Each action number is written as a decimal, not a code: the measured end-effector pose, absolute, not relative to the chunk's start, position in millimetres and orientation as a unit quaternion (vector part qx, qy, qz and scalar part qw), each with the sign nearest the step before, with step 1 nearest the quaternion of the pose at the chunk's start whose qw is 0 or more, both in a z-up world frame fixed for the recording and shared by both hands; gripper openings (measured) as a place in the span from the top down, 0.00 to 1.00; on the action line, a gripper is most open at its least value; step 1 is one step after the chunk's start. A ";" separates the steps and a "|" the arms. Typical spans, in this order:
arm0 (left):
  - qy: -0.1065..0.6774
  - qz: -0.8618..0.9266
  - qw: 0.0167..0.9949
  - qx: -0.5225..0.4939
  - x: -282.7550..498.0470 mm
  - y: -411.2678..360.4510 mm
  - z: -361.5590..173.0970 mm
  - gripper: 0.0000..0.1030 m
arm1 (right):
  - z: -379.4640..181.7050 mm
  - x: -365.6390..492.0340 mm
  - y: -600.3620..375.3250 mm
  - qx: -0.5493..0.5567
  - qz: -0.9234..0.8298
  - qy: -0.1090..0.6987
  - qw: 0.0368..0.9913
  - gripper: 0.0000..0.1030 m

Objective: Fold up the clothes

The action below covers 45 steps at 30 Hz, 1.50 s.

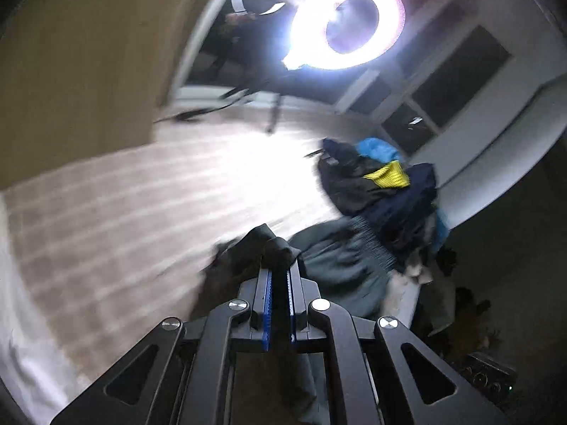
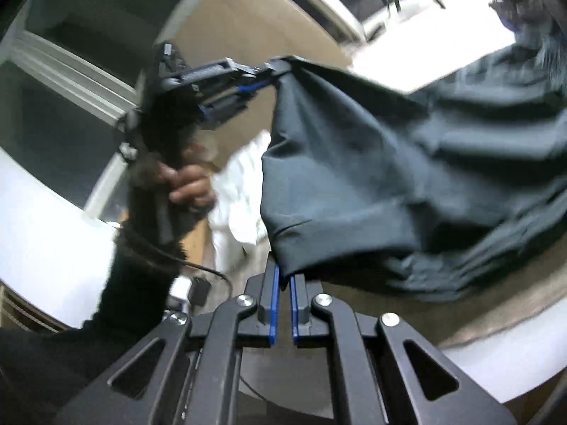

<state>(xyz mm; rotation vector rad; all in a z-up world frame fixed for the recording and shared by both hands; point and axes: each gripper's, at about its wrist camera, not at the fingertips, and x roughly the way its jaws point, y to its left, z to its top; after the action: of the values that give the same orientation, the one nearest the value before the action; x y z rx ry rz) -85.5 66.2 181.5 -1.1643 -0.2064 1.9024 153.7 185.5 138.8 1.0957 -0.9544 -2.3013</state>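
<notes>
A dark grey-green garment [image 2: 407, 163] hangs stretched above a striped beige bed cover [image 1: 117, 205], each corner pinched in narrow blue-padded fingers: the left gripper [image 2: 280, 65] and the right gripper [image 2: 283, 283]. Far right lies a pile of clothes [image 1: 386, 191]; a ring light [image 1: 349, 23] glares beyond.

The dark grey smooth matt cloth garment [image 2: 407, 163] hangs; the black gripper [image 2: 283, 279] looks matt plastic with shiny metal screws [image 2: 321, 298].

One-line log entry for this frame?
step: lifting | item: dark grey fabric garment | left claw: shut on hem | right claw: shut on hem
</notes>
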 end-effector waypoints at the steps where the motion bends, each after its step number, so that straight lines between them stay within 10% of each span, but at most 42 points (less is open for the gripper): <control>1: -0.075 0.767 0.440 -0.461 -85.7 87.7 189.0 0.94 | 144.8 155.2 201.2 0.383 -0.830 -0.347 0.209 0.95; 18: 0.094 0.712 0.410 -0.563 -69.9 421.0 85.4 0.86 | 64.8 153.5 505.7 0.436 -0.786 -0.431 0.070 0.91; 30: 0.075 0.784 0.400 -0.469 50.5 266.8 115.2 0.66 | 138.1 74.5 517.6 0.427 -0.856 -0.253 0.148 0.80; 38: 0.066 0.747 0.388 -0.536 112.0 239.1 52.1 0.67 | 68.7 -20.4 459.8 0.559 -0.809 -0.053 0.172 0.86; 45: 0.060 0.810 0.339 -0.474 28.5 208.2 112.8 0.67 | 112.3 -9.3 469.7 0.508 -0.831 -0.080 0.214 0.84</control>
<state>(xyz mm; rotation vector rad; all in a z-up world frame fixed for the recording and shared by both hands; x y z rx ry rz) 28.5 208.2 112.8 -1.2345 0.1557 2.1093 -9.3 469.7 112.3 1.4095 -0.2230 -2.3044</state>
